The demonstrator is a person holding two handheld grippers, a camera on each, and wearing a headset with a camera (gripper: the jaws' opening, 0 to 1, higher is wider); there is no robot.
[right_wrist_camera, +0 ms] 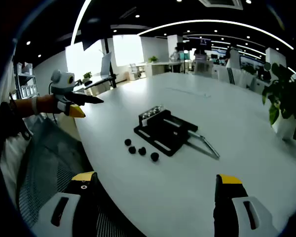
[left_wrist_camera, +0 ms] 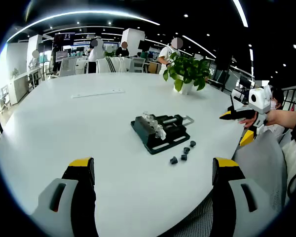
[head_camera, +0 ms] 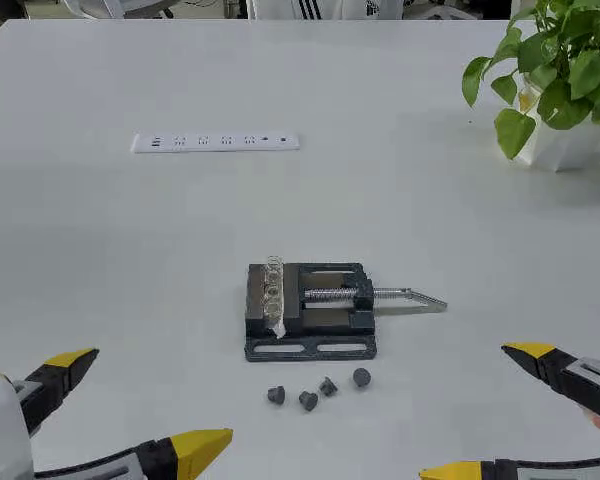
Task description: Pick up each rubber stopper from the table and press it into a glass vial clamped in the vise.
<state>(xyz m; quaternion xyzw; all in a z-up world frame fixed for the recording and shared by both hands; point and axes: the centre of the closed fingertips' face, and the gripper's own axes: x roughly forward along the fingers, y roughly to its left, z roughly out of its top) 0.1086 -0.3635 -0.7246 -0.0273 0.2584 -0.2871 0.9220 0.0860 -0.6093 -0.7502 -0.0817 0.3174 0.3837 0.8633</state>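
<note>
Four dark grey rubber stoppers (head_camera: 308,401) lie clustered near the white bench's (head_camera: 130,260) near edge, just in front of the black metal vise (head_camera: 352,318) clamping a row of clear glass vials (head_camera: 273,290). The yellow-tipped left gripper (head_camera: 140,400) and right gripper (head_camera: 490,410) hover with jaws wide apart and empty. A careless pinch could scatter neighbouring stoppers, and off-centre pressing might crack a vial.

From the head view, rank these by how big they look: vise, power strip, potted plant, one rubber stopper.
1. potted plant, though the frame edge cuts it off.
2. vise.
3. power strip: long but thin, and farther off, so its true rank is unsure.
4. rubber stopper; all four look alike.
</note>
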